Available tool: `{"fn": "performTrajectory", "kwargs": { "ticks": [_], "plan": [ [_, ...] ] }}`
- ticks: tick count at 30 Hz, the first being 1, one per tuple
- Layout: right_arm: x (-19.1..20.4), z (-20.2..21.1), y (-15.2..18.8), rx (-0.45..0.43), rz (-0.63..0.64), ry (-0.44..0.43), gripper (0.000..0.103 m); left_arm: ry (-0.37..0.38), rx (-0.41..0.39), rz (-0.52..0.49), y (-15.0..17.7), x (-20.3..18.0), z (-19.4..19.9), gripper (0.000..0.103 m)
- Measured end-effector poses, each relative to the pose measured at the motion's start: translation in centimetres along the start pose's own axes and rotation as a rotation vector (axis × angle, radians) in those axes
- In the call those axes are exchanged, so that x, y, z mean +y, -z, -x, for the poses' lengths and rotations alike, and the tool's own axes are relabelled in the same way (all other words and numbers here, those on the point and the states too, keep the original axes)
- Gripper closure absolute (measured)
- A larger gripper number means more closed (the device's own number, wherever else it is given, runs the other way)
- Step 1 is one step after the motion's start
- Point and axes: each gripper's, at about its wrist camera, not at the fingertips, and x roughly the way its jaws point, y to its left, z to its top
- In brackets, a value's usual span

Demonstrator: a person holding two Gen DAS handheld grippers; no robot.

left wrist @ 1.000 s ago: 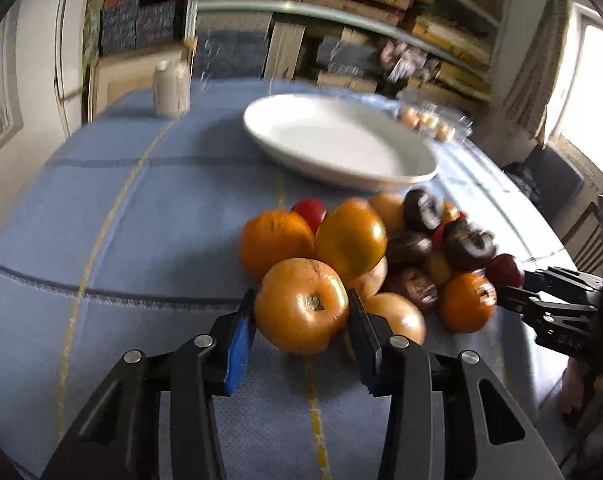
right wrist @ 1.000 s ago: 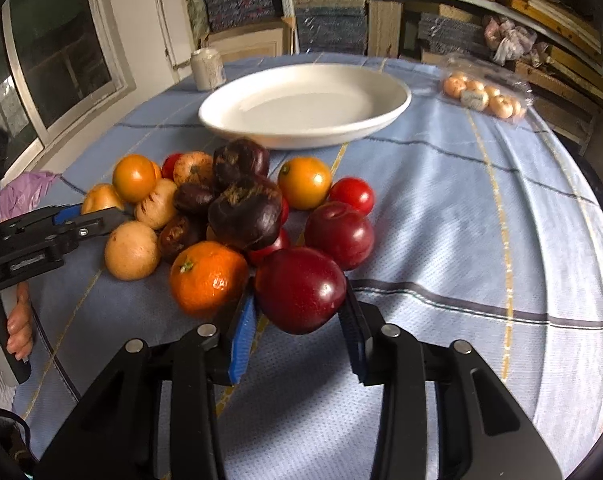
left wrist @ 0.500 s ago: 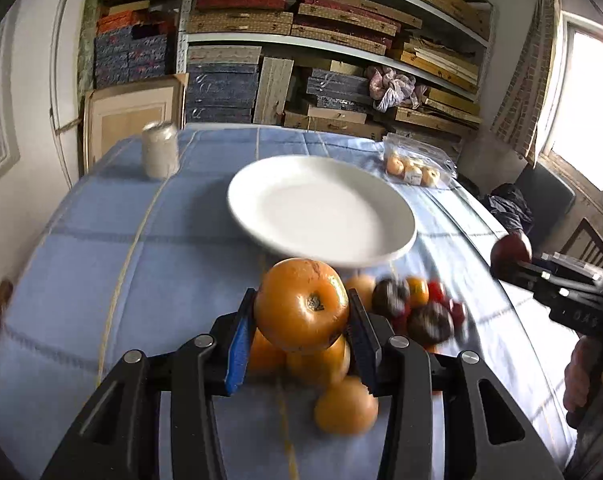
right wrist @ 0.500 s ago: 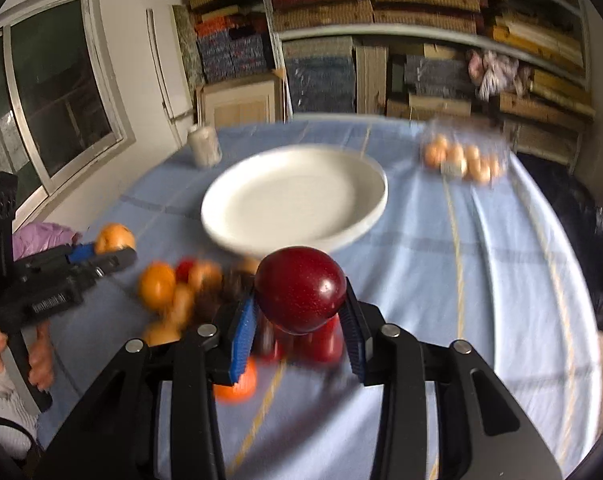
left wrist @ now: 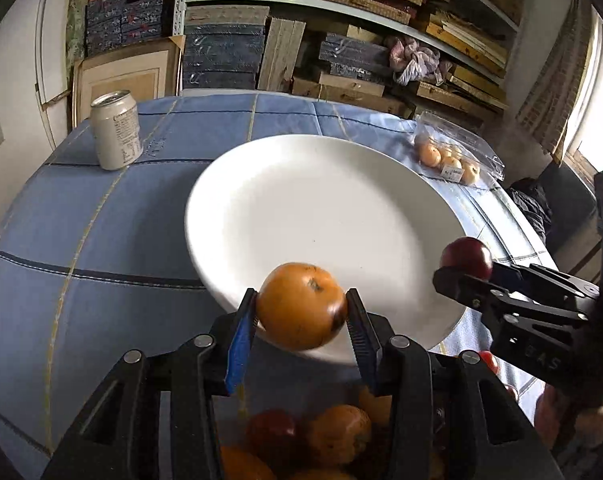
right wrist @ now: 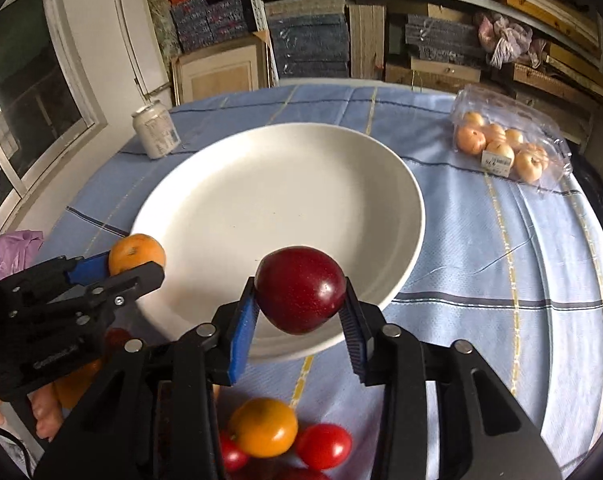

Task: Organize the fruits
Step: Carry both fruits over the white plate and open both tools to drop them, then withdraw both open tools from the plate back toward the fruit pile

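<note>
My left gripper is shut on an orange fruit and holds it in the air over the near rim of the white plate. My right gripper carries a dark red plum above the plate's near edge. Its jaws are opening slightly, though both pads still touch the plum. Each gripper shows in the other's view: the right one with the plum, the left one with the orange fruit. The remaining fruit pile lies on the cloth below the fingers.
A drink can stands at the table's far left. At the far right lies a clear bag of small oranges. Stacked shelves fill the wall behind. A person's hand grips the left tool's handle.
Both grippers lifted their fruit off the pile and carried it forward to the plate's near edge. The pile has dropped to the bottom of both views.
</note>
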Motion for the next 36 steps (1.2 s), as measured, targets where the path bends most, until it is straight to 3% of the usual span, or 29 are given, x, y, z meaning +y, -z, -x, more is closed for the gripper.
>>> {"fn": "performTrajectory", "kwargs": {
  "ticks": [5, 10, 13, 14, 19, 24, 26, 29, 33, 36],
  "plan": [
    [-0.7, 0.2, 0.1, -0.017, -0.005, 0.01, 0.059, 0.005, -0.009, -0.002, 0.2, 0.2, 0.3, 0.056],
    [-0.6, 3.5, 0.0, -0.092, 0.004, 0.014, 0.058, 0.009, -0.059, -0.007, 0.1, 0.0, 2.9, 0.048],
    [-0.5, 6.8, 0.4, -0.167, -0.005, 0.014, 0.045, 0.0, -0.118, 0.012, 0.4, 0.4, 6.0, 0.038],
    [-0.4, 8.1, 1.0, -0.198, -0.008, 0.02, 0.039, -0.007, -0.129, 0.019, 0.8, 0.6, 6.9, 0.037],
    [-0.5, 11.8, 5.4, -0.249, -0.038, 0.025, 0.034, -0.061, -0.124, 0.04, 4.4, 2.0, 9.9, 0.035],
    [-1.5, 13.6, 10.0, -0.294, -0.098, 0.014, 0.029, -0.074, -0.08, 0.091, 8.1, 3.2, 10.0, 0.035],
    [-1.5, 14.1, 10.9, -0.318, -0.093, 0.027, 0.026, -0.083, -0.11, 0.097, 9.1, 3.2, 10.3, 0.035],
    [-1.5, 14.5, 11.6, -0.338, -0.079, 0.029, 0.019, -0.074, -0.155, 0.056, 9.9, 2.2, 11.1, 0.035],
    [-0.8, 14.0, 11.6, -0.328, -0.038, 0.059, 0.019, -0.073, -0.202, -0.015, 10.4, 0.6, 11.3, 0.035],
    [-0.8, 13.6, 11.4, -0.316, -0.042, 0.056, 0.019, -0.072, -0.189, -0.078, 11.1, -0.7, 10.9, 0.035]
  ]
}}
